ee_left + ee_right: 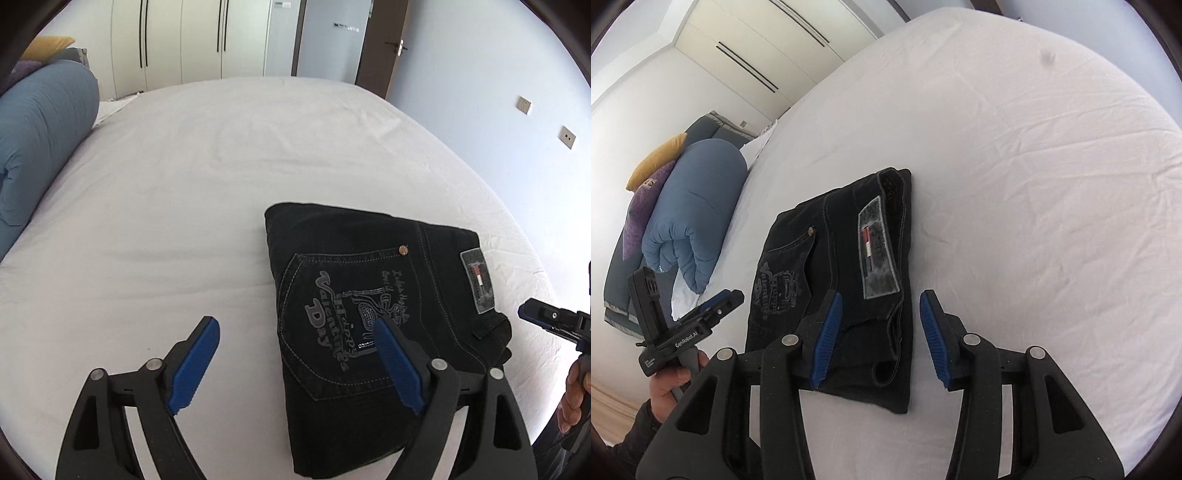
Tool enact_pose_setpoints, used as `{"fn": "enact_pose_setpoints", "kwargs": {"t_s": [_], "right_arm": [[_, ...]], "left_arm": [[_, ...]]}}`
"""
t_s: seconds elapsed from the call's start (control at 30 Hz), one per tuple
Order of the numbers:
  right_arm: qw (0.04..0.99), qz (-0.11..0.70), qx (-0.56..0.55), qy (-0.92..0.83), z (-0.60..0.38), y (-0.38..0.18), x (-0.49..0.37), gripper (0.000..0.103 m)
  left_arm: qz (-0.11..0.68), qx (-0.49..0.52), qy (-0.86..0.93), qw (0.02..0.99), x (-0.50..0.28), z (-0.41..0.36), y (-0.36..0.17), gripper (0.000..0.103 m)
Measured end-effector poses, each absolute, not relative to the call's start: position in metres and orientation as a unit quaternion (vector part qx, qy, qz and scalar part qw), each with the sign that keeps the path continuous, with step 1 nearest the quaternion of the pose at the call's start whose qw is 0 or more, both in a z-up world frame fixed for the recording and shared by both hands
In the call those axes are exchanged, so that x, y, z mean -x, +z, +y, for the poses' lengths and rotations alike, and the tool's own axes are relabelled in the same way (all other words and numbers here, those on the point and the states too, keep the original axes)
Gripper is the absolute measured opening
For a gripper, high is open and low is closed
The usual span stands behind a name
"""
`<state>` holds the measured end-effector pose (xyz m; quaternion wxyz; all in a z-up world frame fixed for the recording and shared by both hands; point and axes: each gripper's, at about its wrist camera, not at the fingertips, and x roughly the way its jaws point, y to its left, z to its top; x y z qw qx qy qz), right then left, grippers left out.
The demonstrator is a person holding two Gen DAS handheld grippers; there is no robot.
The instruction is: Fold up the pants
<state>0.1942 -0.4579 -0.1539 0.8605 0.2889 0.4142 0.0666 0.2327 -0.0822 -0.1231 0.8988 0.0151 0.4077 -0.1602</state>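
Observation:
The black jeans (369,314) lie folded into a compact rectangle on the white bed sheet (184,221), back pocket with grey print facing up and a grey waistband label at the right. My left gripper (295,325) is open and empty, above the jeans' left edge. The jeans (834,266) also show in the right wrist view. My right gripper (881,299) is open and empty, above the waistband end. The right gripper (543,317) shows at the right edge of the left wrist view. The left gripper (718,301) shows at the left of the right wrist view.
A rolled blue duvet (33,140) lies at the bed's left end, with yellow and purple pillows (650,184) behind it. Wardrobes (184,37) and a door (380,44) stand beyond the far bed edge. A wall with sockets (565,136) runs along the right.

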Motion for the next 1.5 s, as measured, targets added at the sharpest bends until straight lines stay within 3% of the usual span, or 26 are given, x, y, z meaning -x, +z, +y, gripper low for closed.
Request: {"fn": "enact_pose_setpoints", "kwargs": {"t_s": [0.07, 0.2, 0.3, 0.43, 0.47, 0.57, 0.7, 0.9, 1.17, 1.5], "right_arm": [[0.875, 0.397, -0.271, 0.055, -0.448, -0.137, -0.173, 0.048], [0.912, 0.345, -0.221, 0.022, -0.417, -0.087, -0.131, 0.057], [0.941, 0.287, -0.176, -0.003, -0.398, -0.044, -0.096, 0.066], [0.982, 0.152, -0.113, -0.03, -0.371, 0.015, -0.041, 0.096], [0.988, 0.112, -0.099, -0.035, -0.365, 0.027, -0.025, 0.1], [0.997, 0.018, -0.042, -0.062, -0.346, 0.064, 0.016, 0.103], [0.997, -0.008, -0.023, -0.079, -0.334, 0.097, 0.044, 0.103], [0.996, 0.075, -0.022, -0.045, -0.308, 0.121, 0.067, 0.103], [0.975, 0.205, -0.046, -0.076, -0.294, 0.097, 0.07, 0.103], [0.939, 0.297, -0.107, -0.135, -0.324, 0.055, 0.065, 0.103]], "left_arm": [[0.372, -0.01, -0.146, 0.917, -0.208, -0.063, -0.105, 0.103], [0.292, -0.024, -0.109, 0.95, -0.156, -0.048, -0.067, 0.103], [0.173, -0.031, -0.083, 0.981, -0.105, -0.042, -0.012, 0.103], [0.08, -0.055, -0.032, 0.995, -0.039, -0.031, 0.041, 0.103], [0.075, -0.048, -0.027, 0.996, -0.032, -0.027, 0.05, 0.103], [0.053, -0.021, -0.031, 0.998, -0.005, -0.014, 0.076, 0.103], [0.051, -0.05, -0.029, 0.997, 0.01, -0.012, 0.101, 0.103], [0.117, -0.07, -0.058, 0.989, 0.003, -0.021, 0.115, 0.103], [0.268, -0.021, -0.081, 0.96, -0.018, -0.044, 0.065, 0.103], [0.336, -0.022, -0.067, 0.939, -0.025, -0.053, 0.029, 0.103]]}}
